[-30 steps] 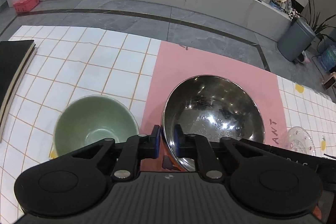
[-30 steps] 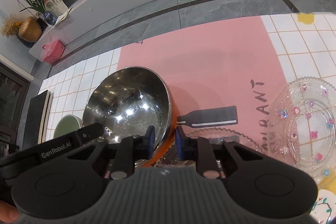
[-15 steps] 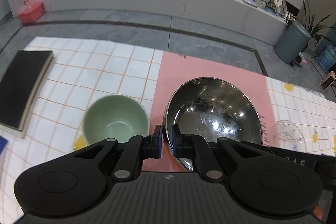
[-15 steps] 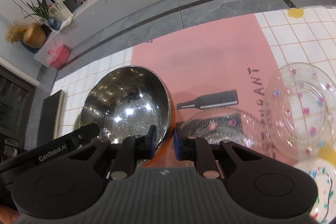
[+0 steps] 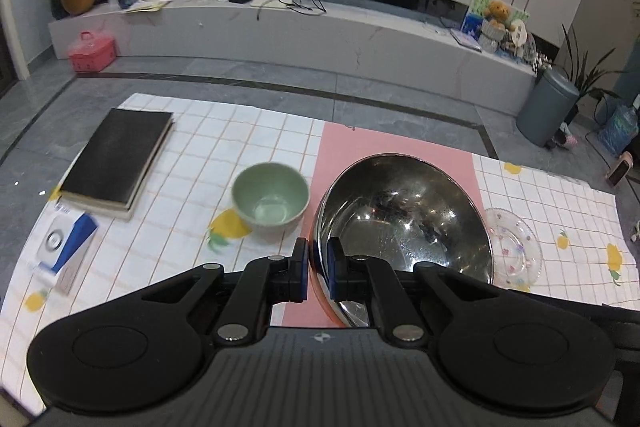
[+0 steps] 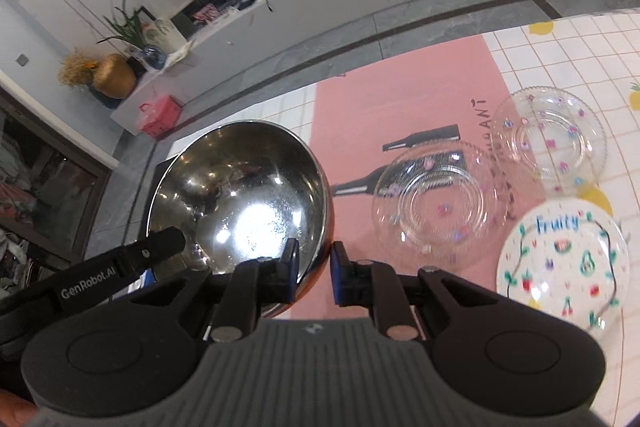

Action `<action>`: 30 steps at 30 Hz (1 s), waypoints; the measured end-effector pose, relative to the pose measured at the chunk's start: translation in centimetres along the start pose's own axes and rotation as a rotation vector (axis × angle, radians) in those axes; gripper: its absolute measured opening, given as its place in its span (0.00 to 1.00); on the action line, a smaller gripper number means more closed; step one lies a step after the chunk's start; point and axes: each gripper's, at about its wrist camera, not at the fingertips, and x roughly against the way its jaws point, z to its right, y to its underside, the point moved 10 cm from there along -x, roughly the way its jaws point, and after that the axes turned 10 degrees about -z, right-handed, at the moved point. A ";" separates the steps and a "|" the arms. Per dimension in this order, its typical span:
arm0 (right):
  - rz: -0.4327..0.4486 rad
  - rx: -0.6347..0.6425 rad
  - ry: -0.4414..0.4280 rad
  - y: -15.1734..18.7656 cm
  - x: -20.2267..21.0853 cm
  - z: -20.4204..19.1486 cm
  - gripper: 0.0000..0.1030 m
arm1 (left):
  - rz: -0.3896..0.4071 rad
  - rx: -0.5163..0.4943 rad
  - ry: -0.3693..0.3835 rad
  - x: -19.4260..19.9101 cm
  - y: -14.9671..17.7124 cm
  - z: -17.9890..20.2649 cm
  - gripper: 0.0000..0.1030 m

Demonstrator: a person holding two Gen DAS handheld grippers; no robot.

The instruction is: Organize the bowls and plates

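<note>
A large steel bowl (image 5: 404, 215) with an orange underside is held up above the table, tilted. My left gripper (image 5: 318, 267) is shut on its left rim. My right gripper (image 6: 314, 267) is shut on its right rim, and the bowl also shows in the right wrist view (image 6: 244, 195). A green bowl (image 5: 271, 197) stands on the checked cloth to the left. Two clear glass plates (image 6: 438, 203) (image 6: 548, 139) and a white "Fruity" plate (image 6: 560, 263) lie to the right.
A black book (image 5: 118, 163) lies at the far left of the table, with a blue and white box (image 5: 66, 251) in front of it. A pink mat (image 6: 400, 107) covers the middle of the cloth. The floor and a long low bench lie beyond the table.
Both grippers have lifted the steel bowl higher. The table, green bowl and plates now look farther below, and the book, box and white plate have come into view.
</note>
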 end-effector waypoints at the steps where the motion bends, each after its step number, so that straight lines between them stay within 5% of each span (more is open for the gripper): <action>1: 0.003 0.006 -0.003 0.7 0.5 -0.3 0.14 | 0.003 0.010 0.003 0.5 0.6 -0.3 0.09; 9: -0.009 0.068 -0.029 6.5 2.8 -2.4 0.14 | -0.013 0.054 0.012 3.5 5.3 -2.9 0.09; 18: -0.122 0.099 -0.047 12.5 1.4 -3.1 0.14 | -0.066 0.137 0.018 4.6 10.8 -6.5 0.09; 30: -0.169 0.144 0.050 14.9 -1.2 -2.3 0.13 | -0.209 0.209 0.051 1.4 16.4 -8.5 0.10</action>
